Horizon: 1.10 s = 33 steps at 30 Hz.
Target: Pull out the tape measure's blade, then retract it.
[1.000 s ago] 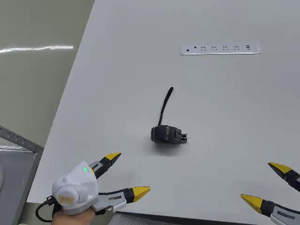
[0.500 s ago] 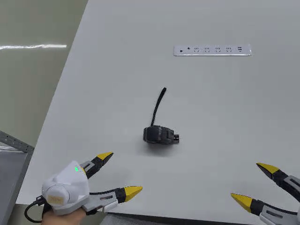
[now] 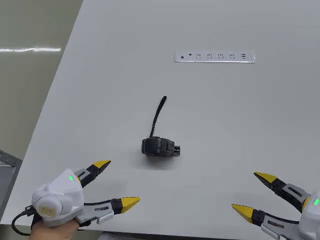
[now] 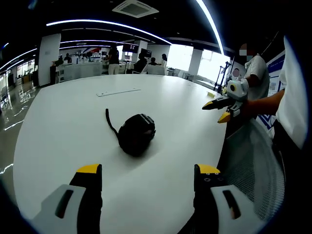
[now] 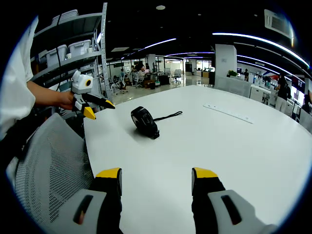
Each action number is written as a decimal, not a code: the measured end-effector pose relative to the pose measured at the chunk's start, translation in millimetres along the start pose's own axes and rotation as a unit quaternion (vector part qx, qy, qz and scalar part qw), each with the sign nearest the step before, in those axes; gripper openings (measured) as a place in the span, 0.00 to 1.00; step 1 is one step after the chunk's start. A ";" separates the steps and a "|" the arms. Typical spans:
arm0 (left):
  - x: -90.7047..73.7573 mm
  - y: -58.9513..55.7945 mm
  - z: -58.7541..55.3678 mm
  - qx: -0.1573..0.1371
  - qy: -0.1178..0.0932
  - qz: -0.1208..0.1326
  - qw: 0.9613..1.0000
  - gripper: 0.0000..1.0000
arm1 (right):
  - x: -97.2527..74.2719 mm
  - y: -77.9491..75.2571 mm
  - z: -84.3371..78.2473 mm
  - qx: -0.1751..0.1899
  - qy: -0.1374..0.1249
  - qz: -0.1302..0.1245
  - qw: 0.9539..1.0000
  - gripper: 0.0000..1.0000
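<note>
One table [image 3: 240, 125], one tape measure [image 3: 159, 147], one power strip [image 3: 214, 56], two claws [image 3: 116, 182] [image 3: 251, 192].

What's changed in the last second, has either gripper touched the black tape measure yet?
Mostly the head camera moved, sliding everything left in view. The right gripper seems to have edged slightly toward the round black tape measure; nothing was grasped. The left gripper, tape measure and long white power strip on the white table stayed put; both grippers open.
</note>
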<state>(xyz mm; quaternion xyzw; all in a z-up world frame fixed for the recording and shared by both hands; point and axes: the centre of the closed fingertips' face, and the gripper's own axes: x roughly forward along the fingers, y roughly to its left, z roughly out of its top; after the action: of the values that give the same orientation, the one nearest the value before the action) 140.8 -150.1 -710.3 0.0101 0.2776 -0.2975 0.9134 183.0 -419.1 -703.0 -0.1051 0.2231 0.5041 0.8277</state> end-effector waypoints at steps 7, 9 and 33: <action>7.8 2.7 1.5 0.018 0.008 -0.009 1.000 0.74 | 4.6 -2.9 1.5 -0.009 -0.001 0.009 1.000 0.57; 9.7 3.9 2.2 0.027 0.009 -0.013 0.999 0.74 | 5.6 -4.5 1.7 -0.009 -0.003 0.013 1.000 0.57; 35.7 21.6 15.9 0.073 0.026 -0.050 0.996 0.71 | 22.0 -21.3 3.6 -0.043 0.011 0.046 0.998 0.56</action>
<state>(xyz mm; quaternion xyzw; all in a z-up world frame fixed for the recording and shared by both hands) 184.5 -154.4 -718.4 0.0710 0.2789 -0.3618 0.8867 211.4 -410.4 -711.4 -0.1358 0.2151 0.5498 0.7956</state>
